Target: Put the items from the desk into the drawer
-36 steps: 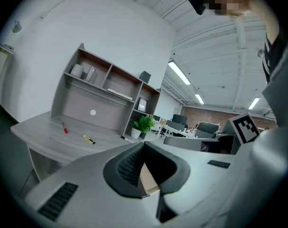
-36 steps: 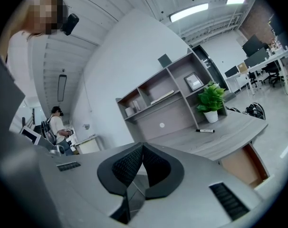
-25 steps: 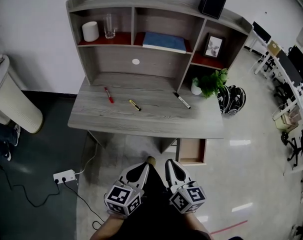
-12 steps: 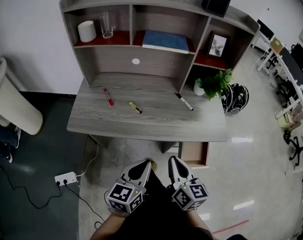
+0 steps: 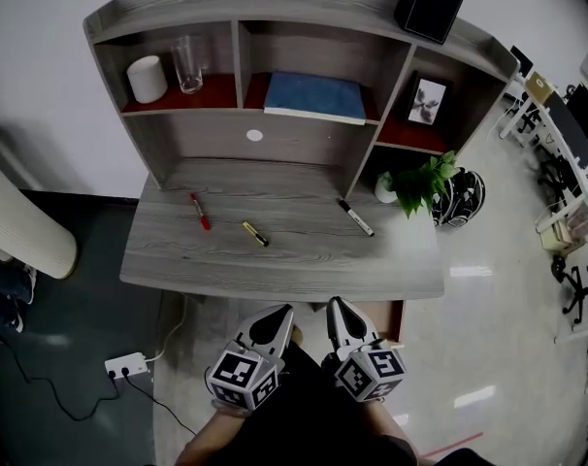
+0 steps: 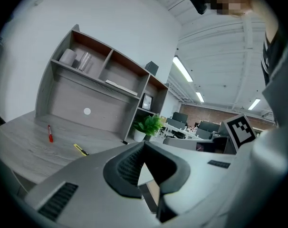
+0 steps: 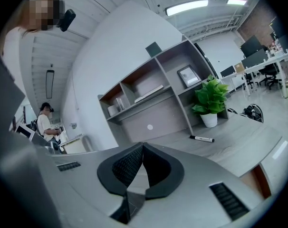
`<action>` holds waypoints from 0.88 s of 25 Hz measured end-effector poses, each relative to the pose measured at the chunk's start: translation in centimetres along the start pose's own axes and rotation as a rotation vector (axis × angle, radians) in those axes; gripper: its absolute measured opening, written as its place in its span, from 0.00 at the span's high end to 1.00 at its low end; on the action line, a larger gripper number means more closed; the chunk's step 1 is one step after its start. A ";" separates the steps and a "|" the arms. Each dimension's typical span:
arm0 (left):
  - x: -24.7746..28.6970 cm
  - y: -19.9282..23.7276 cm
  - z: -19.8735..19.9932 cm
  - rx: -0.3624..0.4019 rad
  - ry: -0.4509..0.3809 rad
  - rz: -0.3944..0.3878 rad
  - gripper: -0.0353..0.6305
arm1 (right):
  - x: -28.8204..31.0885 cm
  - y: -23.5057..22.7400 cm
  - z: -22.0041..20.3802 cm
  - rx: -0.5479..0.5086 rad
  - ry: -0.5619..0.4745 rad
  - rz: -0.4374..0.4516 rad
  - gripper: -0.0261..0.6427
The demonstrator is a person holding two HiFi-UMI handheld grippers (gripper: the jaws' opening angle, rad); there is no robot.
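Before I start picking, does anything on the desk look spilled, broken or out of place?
Nothing spilled or damaged. Only the red pen, yellow pen and black marker lie loose at different angles on the desk; the glass and plant stand upright.

It was an open-plan office. Ahead of the right claw (image 5: 337,311) stood a desk (image 5: 275,260) with a hutch (image 5: 178,136). Well off to that claw's right ran rows of workstations (image 5: 558,124) with monitors (image 7: 252,45) and wheeled chairs (image 5: 568,282) on a glossy floor (image 5: 488,328). Strip lights (image 7: 187,7) ran high above the claw.
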State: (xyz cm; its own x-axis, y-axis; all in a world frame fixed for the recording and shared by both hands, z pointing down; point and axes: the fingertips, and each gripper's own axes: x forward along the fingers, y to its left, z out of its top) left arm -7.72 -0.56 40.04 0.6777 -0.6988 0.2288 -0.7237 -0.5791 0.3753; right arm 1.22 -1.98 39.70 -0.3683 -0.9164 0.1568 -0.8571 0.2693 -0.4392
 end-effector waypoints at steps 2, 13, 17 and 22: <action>1.6 0.8 0.6 0.001 0.008 -0.001 0.92 | 1.3 -0.8 0.7 -0.001 0.000 -0.003 0.94; 8.6 3.0 3.3 0.035 0.060 -0.031 0.93 | 6.5 -5.8 3.9 0.002 0.000 -0.046 0.94; 10.7 3.3 3.5 0.043 0.082 -0.052 0.93 | 7.9 -7.5 4.3 0.012 -0.002 -0.066 0.94; 13.5 4.0 3.6 0.058 0.104 -0.078 0.92 | 9.3 -10.0 4.7 0.020 -0.015 -0.100 0.94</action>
State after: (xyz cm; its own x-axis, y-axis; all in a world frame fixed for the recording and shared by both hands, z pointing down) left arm -1.89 -13.83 41.45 0.7397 -0.6054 0.2937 -0.6728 -0.6553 0.3436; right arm 8.06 -14.64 41.37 -0.2755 -0.9428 0.1876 -0.8821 0.1704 -0.4392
